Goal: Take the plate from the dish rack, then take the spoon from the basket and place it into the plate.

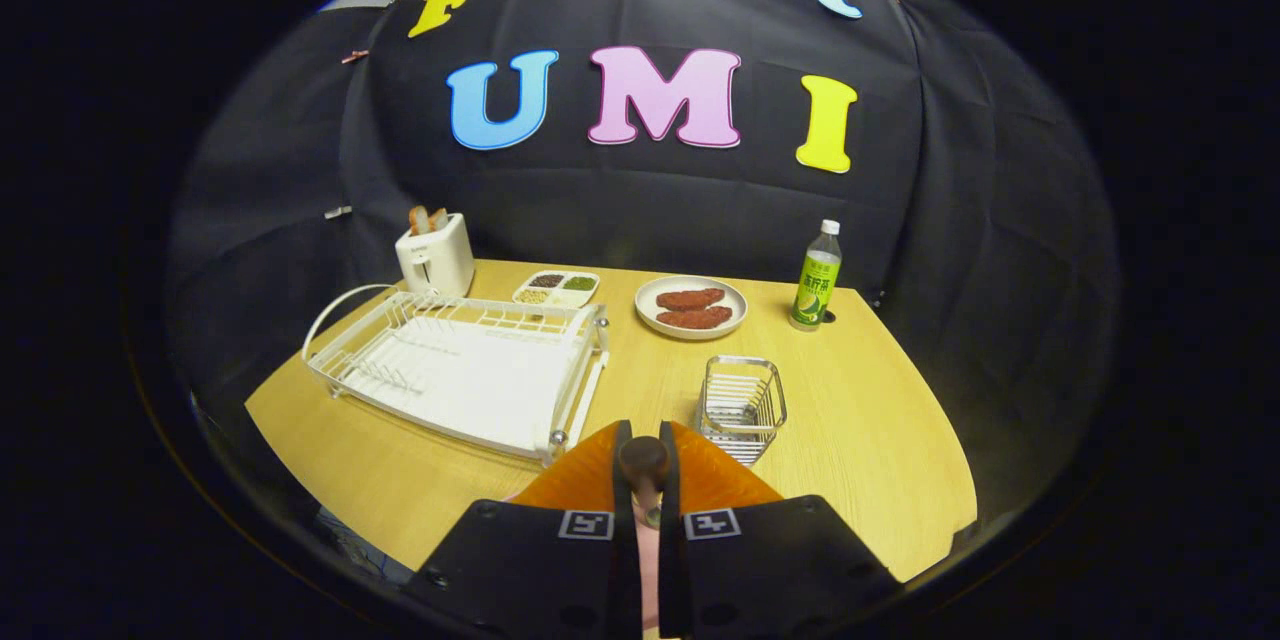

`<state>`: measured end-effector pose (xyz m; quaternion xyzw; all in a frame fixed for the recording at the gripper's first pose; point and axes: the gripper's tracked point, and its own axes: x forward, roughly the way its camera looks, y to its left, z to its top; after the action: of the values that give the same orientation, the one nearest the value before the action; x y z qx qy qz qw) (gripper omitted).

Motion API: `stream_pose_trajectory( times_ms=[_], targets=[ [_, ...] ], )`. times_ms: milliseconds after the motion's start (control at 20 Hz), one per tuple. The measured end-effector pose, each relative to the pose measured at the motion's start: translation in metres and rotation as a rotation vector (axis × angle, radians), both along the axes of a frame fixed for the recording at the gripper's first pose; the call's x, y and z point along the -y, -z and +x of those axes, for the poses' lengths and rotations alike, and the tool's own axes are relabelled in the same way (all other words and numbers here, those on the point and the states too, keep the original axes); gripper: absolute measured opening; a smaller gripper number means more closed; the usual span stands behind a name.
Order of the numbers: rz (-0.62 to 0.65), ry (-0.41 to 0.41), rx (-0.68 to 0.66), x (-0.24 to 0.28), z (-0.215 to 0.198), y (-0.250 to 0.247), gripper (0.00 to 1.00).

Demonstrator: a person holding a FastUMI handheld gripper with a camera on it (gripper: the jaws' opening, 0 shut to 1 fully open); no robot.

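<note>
The tool (645, 465) is clamped on the dark round handle end of the spoon (644, 460), both fingers pressing on it. Under it, at the near edge of the desk (860, 420), lies the orange plate (720, 475). Just beyond stands the wire basket (741, 407), with the white dish rack (460, 370) beside it. The spoon seems light and stiff, perhaps slippery, so holding the thick handle end looks safest.

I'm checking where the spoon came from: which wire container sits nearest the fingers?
The small wire basket, just ahead of the fingers gripping the spoon. The larger white dish rack lies farther off, beside the toaster.
</note>
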<state>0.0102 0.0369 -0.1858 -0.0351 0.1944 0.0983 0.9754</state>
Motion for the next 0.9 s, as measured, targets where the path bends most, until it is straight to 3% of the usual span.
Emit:
stream_pose_trajectory(
  times_ms=[150, 450, 900],
  targets=[
    [-0.092, -0.010, 0.006, -0.007, -0.001, 0.028, 0.11],
    [-0.078, 0.005, -0.017, -0.029, -0.009, 0.042, 0.13],
    [0.016, -0.084, -0.165, -0.075, -0.038, 0.063, 0.32]
  ],
)
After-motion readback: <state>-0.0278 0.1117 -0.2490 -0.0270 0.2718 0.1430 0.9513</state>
